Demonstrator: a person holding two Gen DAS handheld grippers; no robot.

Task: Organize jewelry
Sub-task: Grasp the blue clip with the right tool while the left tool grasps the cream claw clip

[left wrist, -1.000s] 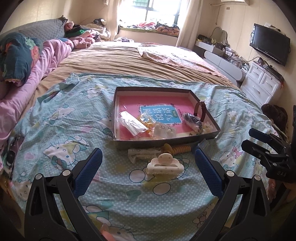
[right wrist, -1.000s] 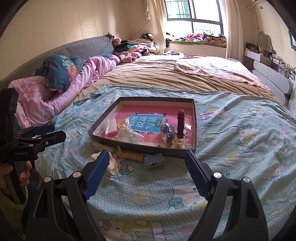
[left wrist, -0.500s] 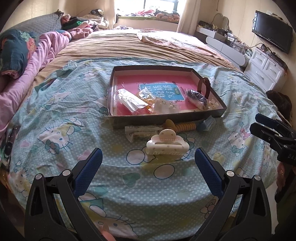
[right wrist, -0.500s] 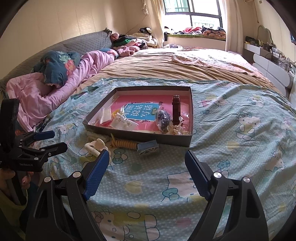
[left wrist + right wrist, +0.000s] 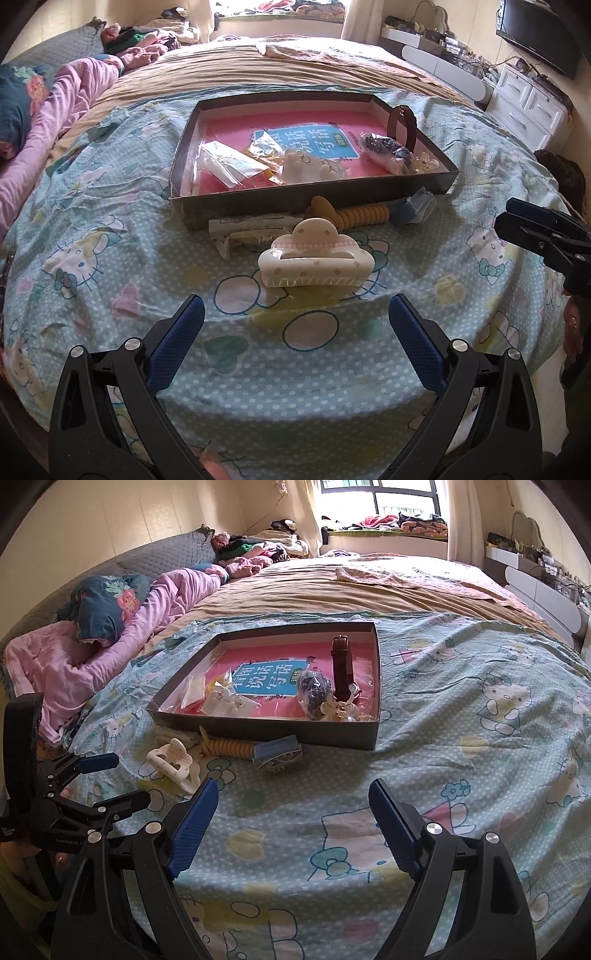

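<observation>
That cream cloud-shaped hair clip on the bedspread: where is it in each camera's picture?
Left wrist view: the cream hair clip lies centre frame, just ahead of the open left gripper.
Right wrist view: the clip lies lower left.
Shared landmark: the dark tray, directly behind the clip.

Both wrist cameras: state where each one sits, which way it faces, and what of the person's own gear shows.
Left wrist: rides the left gripper, facing across the bed at the white hair claw and the tray; its blue-padded fingers are spread, and the right gripper enters at the right edge.
Right wrist: rides the right gripper, facing the tray's right corner; the left gripper shows at lower left.
Shared: tray, hair claw, yellow coil, blue clip, brown watch.
</observation>
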